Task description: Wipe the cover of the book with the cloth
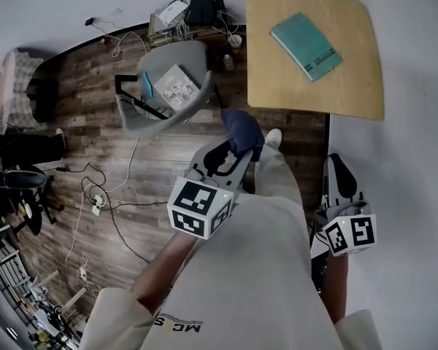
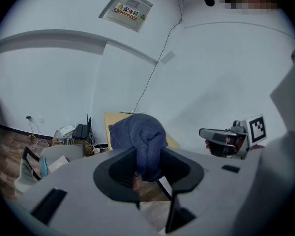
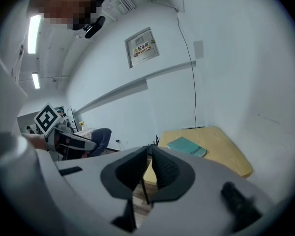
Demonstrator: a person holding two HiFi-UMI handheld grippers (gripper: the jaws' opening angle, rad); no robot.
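**Q:** Where is the book?

**A:** The teal book [image 1: 306, 46] lies flat on a pale yellow table [image 1: 277, 86]. The table is pushed up to a white wall [image 1: 416, 159], and the book is well apart from both tools.

**Q:** And the cloth?

**A:** A dark blue cloth [image 1: 241, 131] is bunched and pinched between the jaws of the left gripper [image 2: 147, 167]. It is held in the air above the person's legs [image 1: 277, 181], short of the table's near edge.

**Q:** The other tool?

**A:** The right gripper [image 3: 148, 154] has its jaws pressed together and empty. It hangs close to the wall and points toward the table.

**Q:** The room?

**A:** The floor [image 1: 95, 144] is dark wood plank, with cables [image 1: 117, 210] trailing across it. A grey chair [image 1: 197, 64] carrying papers [image 1: 177, 87] stands just left of the table. A black router [image 1: 204, 9] sits by the far wall.
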